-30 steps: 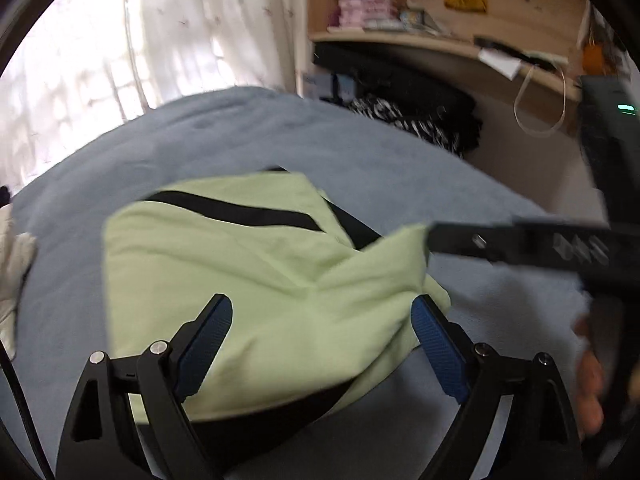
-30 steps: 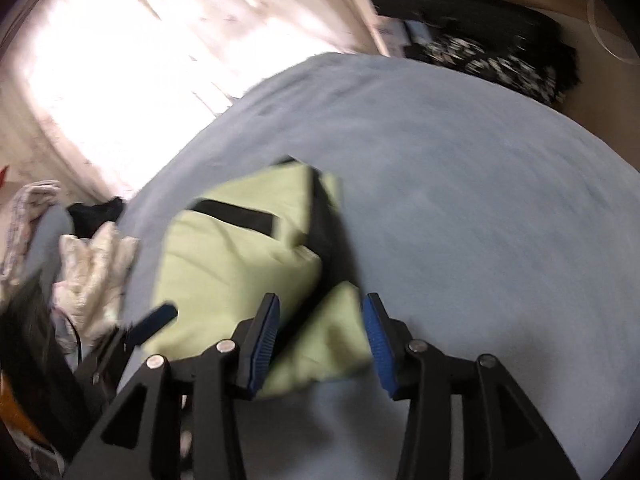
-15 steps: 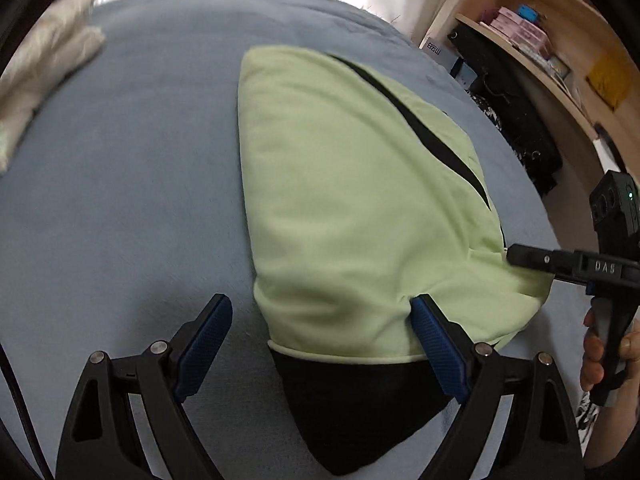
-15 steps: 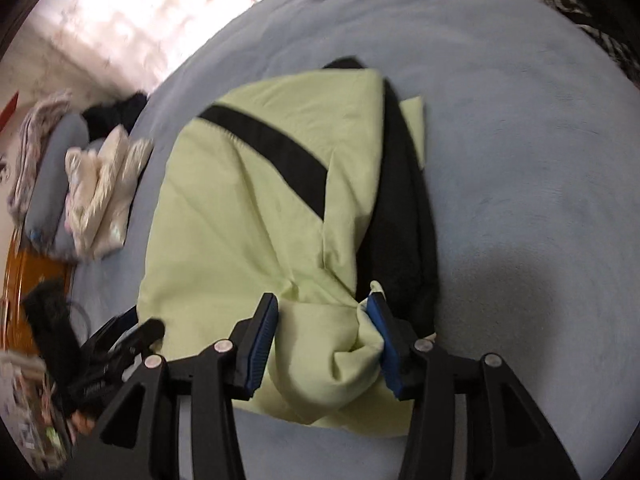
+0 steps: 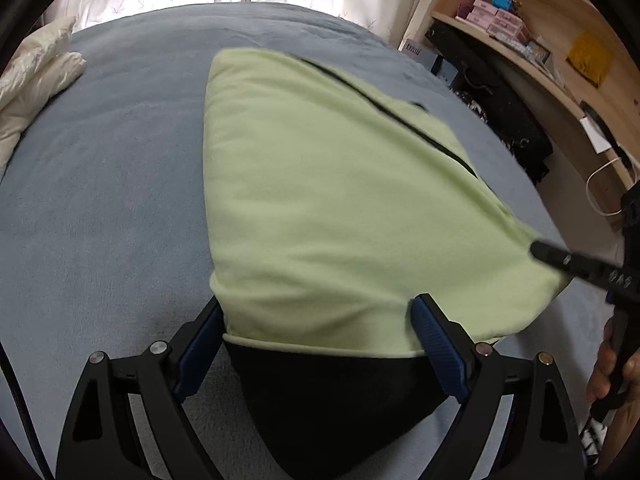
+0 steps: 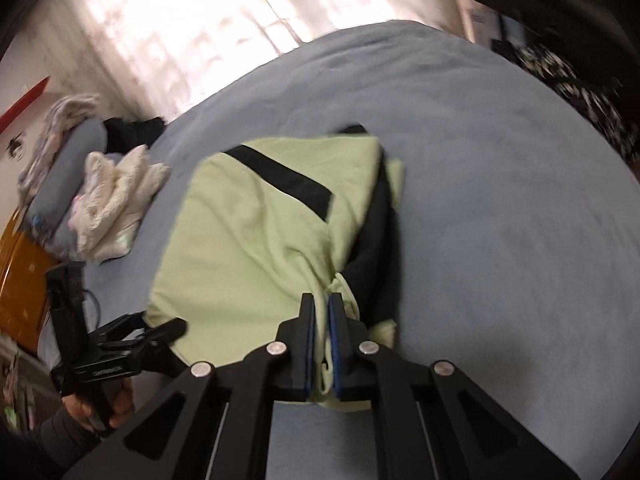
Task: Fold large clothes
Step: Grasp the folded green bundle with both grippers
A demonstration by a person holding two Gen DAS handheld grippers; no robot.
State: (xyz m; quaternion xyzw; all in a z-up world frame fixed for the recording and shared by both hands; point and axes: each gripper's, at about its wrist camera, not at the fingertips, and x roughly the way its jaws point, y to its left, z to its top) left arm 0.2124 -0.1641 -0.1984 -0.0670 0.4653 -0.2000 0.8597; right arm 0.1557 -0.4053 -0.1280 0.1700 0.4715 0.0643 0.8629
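A pile of white clothes (image 5: 36, 80) sits at the far left edge of the blue bed (image 5: 104, 184). In the middle of the bed lies the big green top (image 5: 328, 200), folded over, with a black stripe (image 6: 284, 178) across it and a black part (image 5: 332, 404) sticking out at the near end. The left gripper (image 5: 316, 342) is right at that near end. Its jaws are wide apart, one on each side of the top's near edge, and they do not squeeze it. The cloth sits between them, with the black part just under them. Further right, the right gripper (image 6: 321, 320) is at the near right corner of the green top. Its jaws have just snapped together, and now they pinch a small bunched fold of green cloth tight between the blue pads (image 6: 335, 344). The rest of the top spreads away from it, flat on the bed. A wooden shelf (image 5: 532, 40) stands by the wall on the right.
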